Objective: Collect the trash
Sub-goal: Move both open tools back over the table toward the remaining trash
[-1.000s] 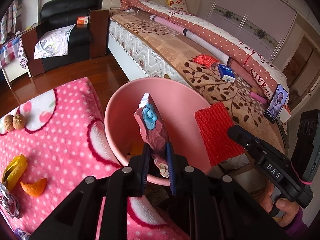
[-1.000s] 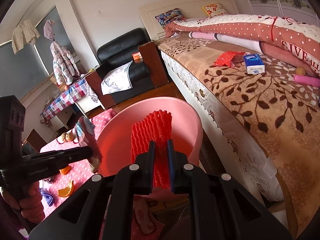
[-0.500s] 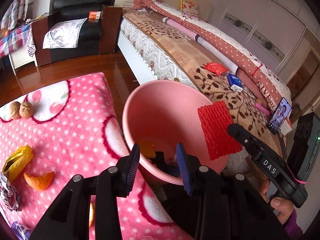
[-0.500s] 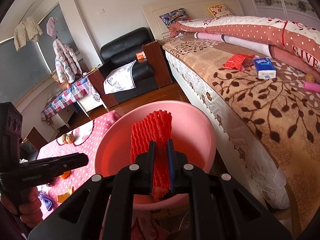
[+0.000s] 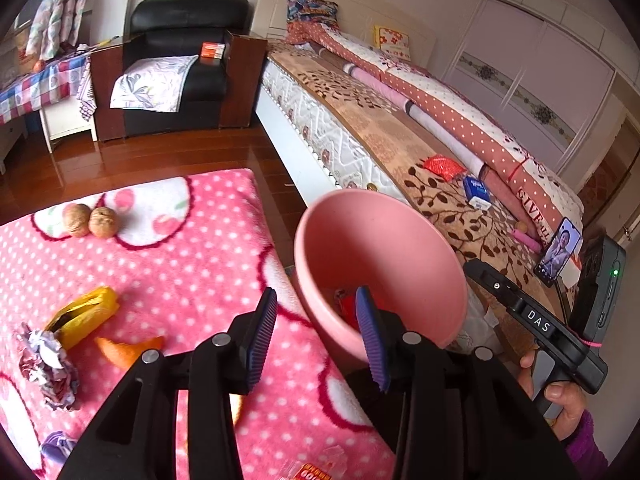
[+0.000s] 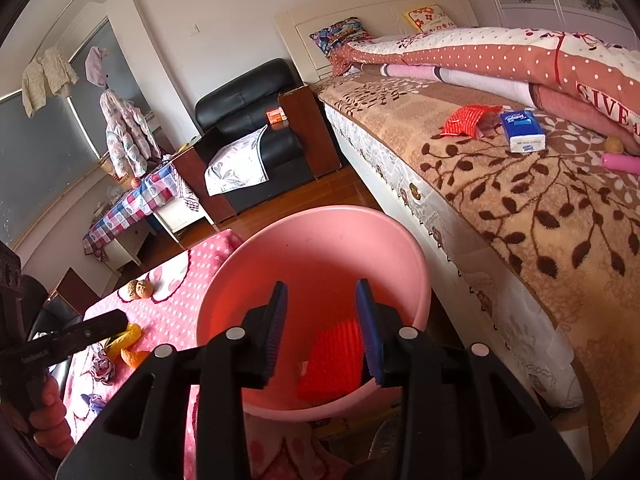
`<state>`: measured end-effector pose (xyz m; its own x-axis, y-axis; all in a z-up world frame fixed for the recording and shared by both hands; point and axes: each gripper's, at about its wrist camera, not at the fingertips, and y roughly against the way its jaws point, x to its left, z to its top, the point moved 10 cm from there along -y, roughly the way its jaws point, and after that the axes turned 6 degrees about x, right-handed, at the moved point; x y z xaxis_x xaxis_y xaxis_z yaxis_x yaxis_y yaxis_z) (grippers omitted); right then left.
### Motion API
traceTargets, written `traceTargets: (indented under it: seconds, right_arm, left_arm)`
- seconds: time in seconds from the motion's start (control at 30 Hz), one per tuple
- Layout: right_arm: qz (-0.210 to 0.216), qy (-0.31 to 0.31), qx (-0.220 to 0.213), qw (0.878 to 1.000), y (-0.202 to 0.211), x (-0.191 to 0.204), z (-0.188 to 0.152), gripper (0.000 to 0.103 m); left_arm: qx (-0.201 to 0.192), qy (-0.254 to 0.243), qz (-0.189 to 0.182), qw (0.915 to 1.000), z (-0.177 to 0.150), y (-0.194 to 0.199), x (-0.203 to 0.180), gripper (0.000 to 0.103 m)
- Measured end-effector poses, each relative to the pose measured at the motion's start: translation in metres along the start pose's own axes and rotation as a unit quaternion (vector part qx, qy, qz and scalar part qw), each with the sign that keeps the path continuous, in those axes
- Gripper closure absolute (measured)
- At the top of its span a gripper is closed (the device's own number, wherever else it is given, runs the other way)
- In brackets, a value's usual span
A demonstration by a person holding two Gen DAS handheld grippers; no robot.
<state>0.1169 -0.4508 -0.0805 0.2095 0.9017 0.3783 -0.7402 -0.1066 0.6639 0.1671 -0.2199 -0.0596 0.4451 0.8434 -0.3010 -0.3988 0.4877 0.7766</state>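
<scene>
Both jaws were opening, empty: our right gripper (image 6: pixel 322 326) over the pink basin (image 6: pixel 416 264), red foam net (image 6: pixel 334 360) inside at 6 o'clock; left gripper (image 5: pixel 316 336) risked snagging blanket fibres near the orange peel (image 5: pixel 128 350).

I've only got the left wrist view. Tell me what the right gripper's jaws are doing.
Observer: The right gripper hangs over the pink basin, its jaws opening, with nothing between the pads.
Operator: Find the red foam net.
Observer: The red foam net lies on the basin's bottom, below the fingers and clear of them.
Operator: Check the left gripper from that side.
Observer: The left gripper shows left of the basin, outside its rim, in front of the yellow wrapper. Its jaws are opening and empty.
</scene>
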Motion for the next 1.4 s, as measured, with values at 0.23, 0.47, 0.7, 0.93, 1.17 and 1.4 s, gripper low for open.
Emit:
traceTargets:
  seconds: [0.23, 0.47, 0.7, 0.93, 1.17, 1.4]
  right_arm:
    - [0.004, 0.003, -0.002, 1.000, 0.010, 0.005, -0.003, 0.067]
    - [0.018, 0.026, 0.009, 0.999, 0.018, 0.021, -0.018, 0.067]
    - [0.040, 0.026, 0.035, 0.998, 0.021, 0.033, -0.042, 0.067]
    - [0.044, 0.042, 0.047, 0.997, 0.027, 0.047, -0.060, 0.067]
    - [0.052, 0.077, 0.057, 0.994, 0.032, 0.067, -0.073, 0.067]
    - [0.077, 0.106, 0.077, 0.988, 0.031, 0.087, -0.091, 0.067]
  left_arm:
    - [-0.027, 0.021, 0.019, 0.9992, -0.003, 0.030, 0.028, 0.062]
    - [-0.052, 0.061, 0.062, 0.9949, -0.012, 0.065, 0.078, 0.061]
    - [-0.068, 0.106, 0.099, 0.9871, -0.030, 0.101, 0.132, 0.061]
    - [-0.065, 0.130, 0.121, 0.9820, -0.055, 0.121, 0.164, 0.061]
    - [-0.041, 0.145, 0.126, 0.9805, -0.081, 0.122, 0.177, 0.061]
    - [0.010, 0.164, 0.116, 0.9795, -0.112, 0.111, 0.178, 0.056]
